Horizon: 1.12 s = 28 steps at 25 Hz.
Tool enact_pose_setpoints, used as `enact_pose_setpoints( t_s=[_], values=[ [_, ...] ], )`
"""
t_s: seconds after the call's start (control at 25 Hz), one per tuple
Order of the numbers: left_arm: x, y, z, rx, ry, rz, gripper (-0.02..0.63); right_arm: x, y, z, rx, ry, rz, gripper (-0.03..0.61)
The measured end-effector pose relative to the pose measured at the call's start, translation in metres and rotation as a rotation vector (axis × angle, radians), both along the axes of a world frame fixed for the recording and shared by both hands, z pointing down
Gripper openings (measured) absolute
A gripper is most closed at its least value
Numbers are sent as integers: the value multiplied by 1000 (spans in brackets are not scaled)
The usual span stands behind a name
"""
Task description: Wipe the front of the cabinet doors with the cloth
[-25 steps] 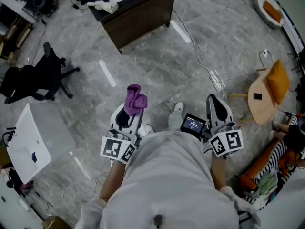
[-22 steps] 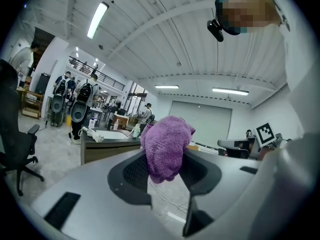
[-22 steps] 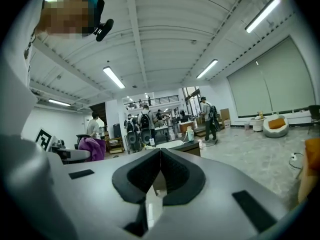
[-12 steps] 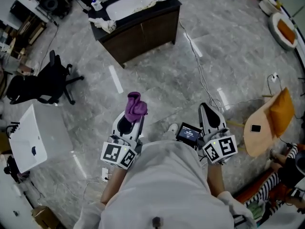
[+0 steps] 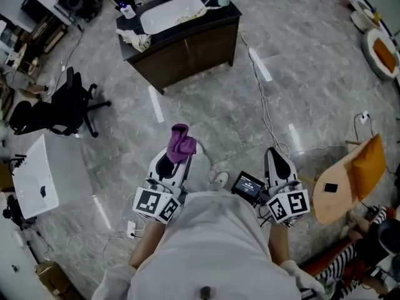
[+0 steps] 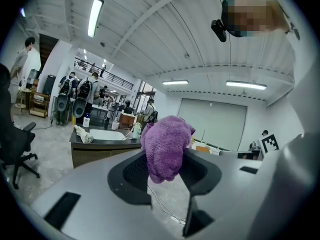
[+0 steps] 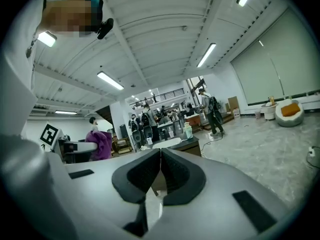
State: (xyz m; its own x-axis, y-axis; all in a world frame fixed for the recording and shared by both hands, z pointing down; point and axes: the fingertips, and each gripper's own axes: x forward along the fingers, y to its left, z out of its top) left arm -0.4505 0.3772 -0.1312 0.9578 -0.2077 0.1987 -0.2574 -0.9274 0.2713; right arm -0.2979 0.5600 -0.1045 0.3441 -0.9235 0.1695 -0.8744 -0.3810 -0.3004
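Observation:
A purple cloth [image 5: 180, 142] is pinched in my left gripper [image 5: 174, 157], which is shut on it; in the left gripper view the cloth [image 6: 166, 153] bulges up between the jaws. My right gripper [image 5: 279, 162] is shut with nothing in it, its jaws touching at the tips [image 7: 160, 154]. The dark wooden cabinet [image 5: 187, 49] with a white basin on top stands far ahead across the floor, its door fronts facing me. It also shows small in the left gripper view as the cabinet [image 6: 100, 149], and in the right gripper view the cabinet [image 7: 186, 145] peeks out behind the jaws.
A black office chair [image 5: 59, 105] and a white box [image 5: 44, 177] stand at the left. Cables [image 5: 269, 99] run across the grey marble floor. A round wooden stool [image 5: 340, 189] with an orange cushion is at the right. A crumpled white rag [image 5: 136, 39] lies on the cabinet top.
The cabinet has come further into the head view and sits lower in the picture, as I moved toward it. Both grippers keep their hold and pose.

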Motion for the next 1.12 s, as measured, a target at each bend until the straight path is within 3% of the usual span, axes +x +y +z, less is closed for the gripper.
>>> enact_pose_setpoints(
  t_s=[0.2, 0.4, 0.64, 0.76, 1.12],
  values=[
    [47, -21, 22, -18, -2, 50, 153, 33, -15, 6, -8, -12, 45, 28],
    [117, -51, 29, -26, 9, 140, 153, 78, -45, -8, -40, 22, 92, 28],
    [221, -108, -4, 15, 118, 263, 153, 156, -94, -46, -32, 112, 181, 28],
    [253, -133, -9, 37, 138, 308, 153, 181, -118, -49, -41, 132, 203, 28],
    [286, -199, 12, 8, 72, 217, 153, 243, -182, -36, -104, 139, 134, 28]
  ],
)
